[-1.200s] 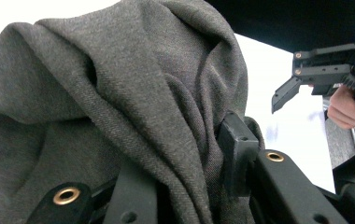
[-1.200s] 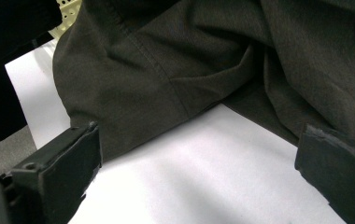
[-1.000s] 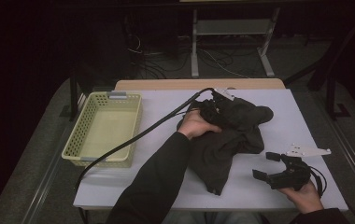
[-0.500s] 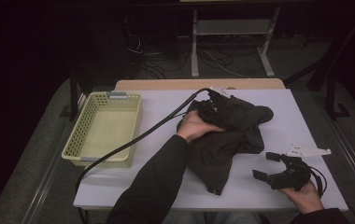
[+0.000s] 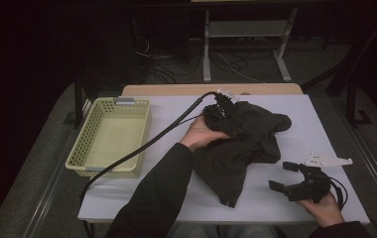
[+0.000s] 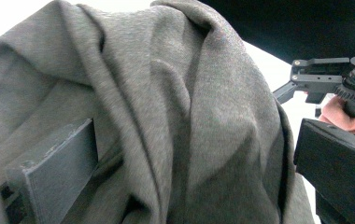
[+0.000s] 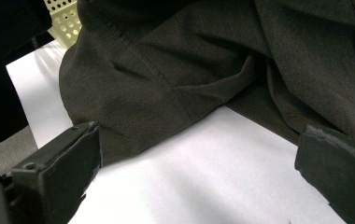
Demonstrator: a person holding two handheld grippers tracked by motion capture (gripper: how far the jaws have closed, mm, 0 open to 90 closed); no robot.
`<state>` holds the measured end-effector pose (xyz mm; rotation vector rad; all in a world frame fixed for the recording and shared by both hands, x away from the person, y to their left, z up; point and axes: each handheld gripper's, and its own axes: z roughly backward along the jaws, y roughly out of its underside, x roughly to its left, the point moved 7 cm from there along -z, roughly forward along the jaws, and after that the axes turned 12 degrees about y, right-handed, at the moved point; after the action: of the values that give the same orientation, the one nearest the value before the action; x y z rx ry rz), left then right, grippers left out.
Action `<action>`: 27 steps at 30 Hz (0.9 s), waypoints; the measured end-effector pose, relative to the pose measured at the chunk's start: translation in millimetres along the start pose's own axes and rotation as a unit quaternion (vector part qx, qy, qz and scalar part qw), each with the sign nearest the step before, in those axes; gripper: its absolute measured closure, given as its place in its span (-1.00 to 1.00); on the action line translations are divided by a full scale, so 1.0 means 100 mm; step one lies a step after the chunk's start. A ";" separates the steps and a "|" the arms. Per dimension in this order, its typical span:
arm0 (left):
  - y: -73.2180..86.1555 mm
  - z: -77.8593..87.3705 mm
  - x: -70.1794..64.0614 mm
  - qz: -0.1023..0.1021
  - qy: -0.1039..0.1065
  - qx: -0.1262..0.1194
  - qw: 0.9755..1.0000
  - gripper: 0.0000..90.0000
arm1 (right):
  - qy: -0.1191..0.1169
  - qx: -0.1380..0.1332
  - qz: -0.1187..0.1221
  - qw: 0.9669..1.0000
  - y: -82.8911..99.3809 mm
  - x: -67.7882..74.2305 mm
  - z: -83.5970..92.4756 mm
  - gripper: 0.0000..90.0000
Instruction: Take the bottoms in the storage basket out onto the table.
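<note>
A dark grey garment [image 5: 246,144] lies crumpled on the white table [image 5: 176,198], right of centre. My left gripper [image 5: 221,111] rests on the garment's far left part, held by a hand in a black sleeve. In the left gripper view its jaws stand wide apart, with folds of the garment [image 6: 166,93] bulging between them; the left gripper [image 6: 194,177] is open. My right gripper [image 5: 282,176] is open near the table's front right, just clear of the garment's hem [image 7: 189,60]. Bare table lies between the jaws of the right gripper [image 7: 199,172].
A pale yellow plastic basket [image 5: 85,148] stands at the table's left side; its corner [image 7: 66,16] appears behind the cloth. A black cable [image 5: 142,146] trails from the left gripper across the table. A metal stand [image 5: 246,29] and wires sit on the floor beyond.
My left hand has shifted slightly to the left on the garment. The right gripper has kept still.
</note>
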<state>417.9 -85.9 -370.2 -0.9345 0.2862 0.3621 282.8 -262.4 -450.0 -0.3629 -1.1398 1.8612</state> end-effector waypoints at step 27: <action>0.39 0.70 -0.02 0.015 -0.050 -0.048 0.998 -1.00 | 0.003 -0.001 0.000 1.000 0.00 -0.01 0.00 -0.99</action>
<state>405.6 -7.8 -358.9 -1.0028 0.1932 0.4522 283.3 -263.0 -450.2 -0.3703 -1.1386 1.8582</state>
